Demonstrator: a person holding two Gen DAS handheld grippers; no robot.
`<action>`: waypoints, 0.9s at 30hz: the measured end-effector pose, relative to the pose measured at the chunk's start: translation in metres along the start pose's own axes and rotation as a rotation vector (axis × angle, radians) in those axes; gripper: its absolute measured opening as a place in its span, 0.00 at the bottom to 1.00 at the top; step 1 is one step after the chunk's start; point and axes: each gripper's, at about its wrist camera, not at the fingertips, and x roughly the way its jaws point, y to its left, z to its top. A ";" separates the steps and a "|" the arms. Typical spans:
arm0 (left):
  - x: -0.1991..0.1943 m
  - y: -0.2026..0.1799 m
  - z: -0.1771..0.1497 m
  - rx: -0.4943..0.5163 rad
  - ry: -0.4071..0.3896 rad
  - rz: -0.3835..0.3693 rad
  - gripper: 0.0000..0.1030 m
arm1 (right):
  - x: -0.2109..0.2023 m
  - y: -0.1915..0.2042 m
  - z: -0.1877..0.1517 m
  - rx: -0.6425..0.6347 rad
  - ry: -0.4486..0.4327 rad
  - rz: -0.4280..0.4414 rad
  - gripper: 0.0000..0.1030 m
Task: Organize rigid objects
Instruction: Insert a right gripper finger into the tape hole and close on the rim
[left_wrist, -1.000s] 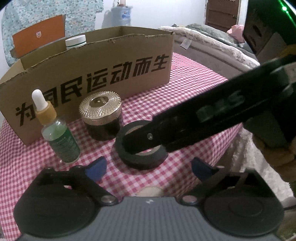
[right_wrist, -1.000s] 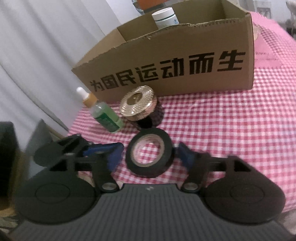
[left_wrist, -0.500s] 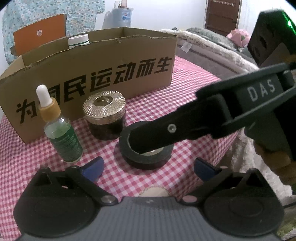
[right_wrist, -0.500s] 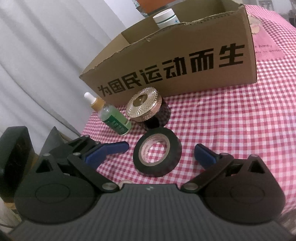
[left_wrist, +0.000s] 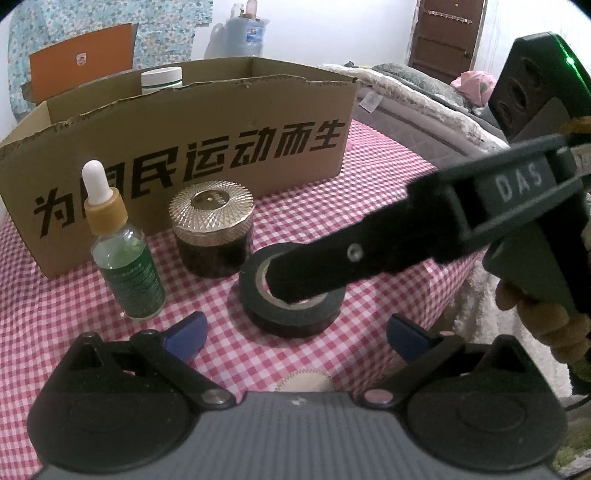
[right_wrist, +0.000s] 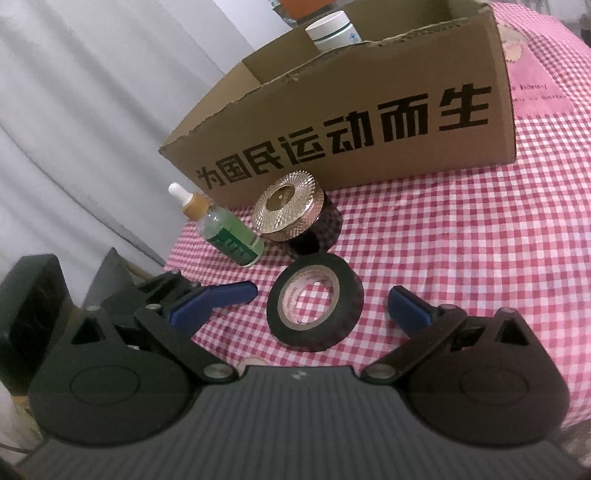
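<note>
Right gripper (right_wrist: 321, 299) of mine stands with its blue pads spread as wide as they go, having just been opening, and the black tape roll (right_wrist: 315, 301) lies flat on the checked tablecloth (right_wrist: 461, 258) between the pads, with neither pad touching it. My left gripper (left_wrist: 295, 334) is also apart and holds nothing; it hangs at about six o'clock of the roll in its own view, while one black finger of the right tool crosses over the roll from three o'clock. By my reckoning the sorting is barely begun. One white-capped jar (right_wrist: 330, 29) already stands inside the cardboard box (right_wrist: 369, 122), near its far left corner; whether anything else is in there I cannot tell, since the front wall hides the floor of the box. Three things are left outside on the cloth: the tape roll nearest me, the gold-lidded jar (right_wrist: 291, 218) just beyond it at about eleven o'clock and nearly touching it, and the green dropper bottle (right_wrist: 225, 236) standing upright just beside that jar at nine o'clock of it. All three sit in front of the box's printed wall, so each, I judge, needs lifting over that wall. The roll looks like the piece in hand, framed but not yet gripped.
</note>
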 end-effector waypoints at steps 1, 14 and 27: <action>0.000 0.001 -0.001 -0.001 -0.001 -0.002 1.00 | 0.001 0.002 -0.001 -0.013 0.003 -0.007 0.99; 0.001 0.000 0.001 0.001 0.011 -0.005 1.00 | 0.000 -0.002 0.000 0.013 0.004 0.016 0.99; 0.001 0.001 0.003 -0.006 0.011 -0.013 1.00 | -0.001 -0.003 -0.001 0.043 -0.010 0.030 0.99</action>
